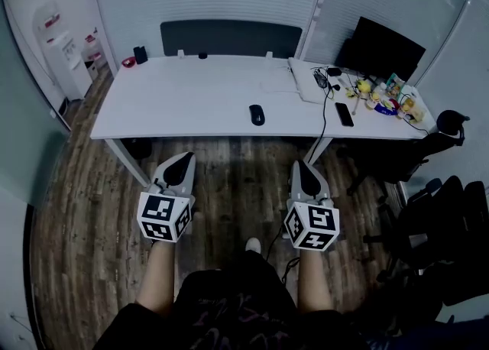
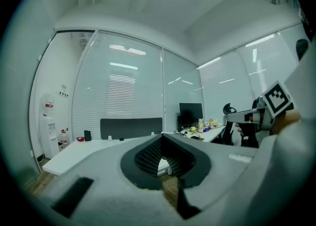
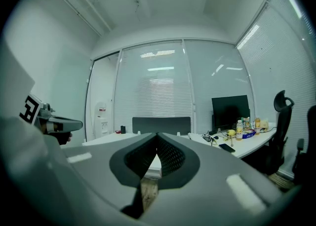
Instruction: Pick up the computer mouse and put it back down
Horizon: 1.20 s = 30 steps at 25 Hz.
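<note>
The left hand-held gripper (image 1: 180, 162) and right hand-held gripper (image 1: 304, 170) point level, side by side, jaws together, empty.

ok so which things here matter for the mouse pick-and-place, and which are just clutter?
Job: black computer mouse, white desk under it, left gripper and right gripper (both shut, empty).
Clutter: black monitor, black smartphone, tangled black cables, white water dispenser, black office chair.
</note>
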Motion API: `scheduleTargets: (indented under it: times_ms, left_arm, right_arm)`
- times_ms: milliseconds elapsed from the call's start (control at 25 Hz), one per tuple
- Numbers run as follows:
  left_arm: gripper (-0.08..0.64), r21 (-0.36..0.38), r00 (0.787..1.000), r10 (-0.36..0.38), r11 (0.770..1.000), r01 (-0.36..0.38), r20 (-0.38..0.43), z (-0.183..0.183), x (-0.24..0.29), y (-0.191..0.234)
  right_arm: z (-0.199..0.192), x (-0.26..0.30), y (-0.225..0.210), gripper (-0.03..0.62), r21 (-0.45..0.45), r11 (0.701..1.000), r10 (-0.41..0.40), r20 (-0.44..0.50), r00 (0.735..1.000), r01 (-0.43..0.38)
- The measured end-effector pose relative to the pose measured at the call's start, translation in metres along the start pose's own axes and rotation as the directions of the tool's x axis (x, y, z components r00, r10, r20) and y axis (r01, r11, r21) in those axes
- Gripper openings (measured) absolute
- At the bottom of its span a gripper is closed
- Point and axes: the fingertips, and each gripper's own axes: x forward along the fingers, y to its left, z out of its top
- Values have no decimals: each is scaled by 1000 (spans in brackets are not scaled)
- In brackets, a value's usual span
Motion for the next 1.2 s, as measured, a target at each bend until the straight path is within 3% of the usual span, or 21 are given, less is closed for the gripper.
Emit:
scheduleTargets:
  times_ms: [480,1200]
  left_arm:
    - [0,9,1000,-6,1000,6,-11,-3,25,10]
    - [0,6,997,6,1000,-5,-83,-20,112,26]
  right_arm:
    - [-2,28,-6,9,-5,1000,13,-10,1000,-13]
    - [-19,113,-47,9,27,999,36,-56,998,-34]
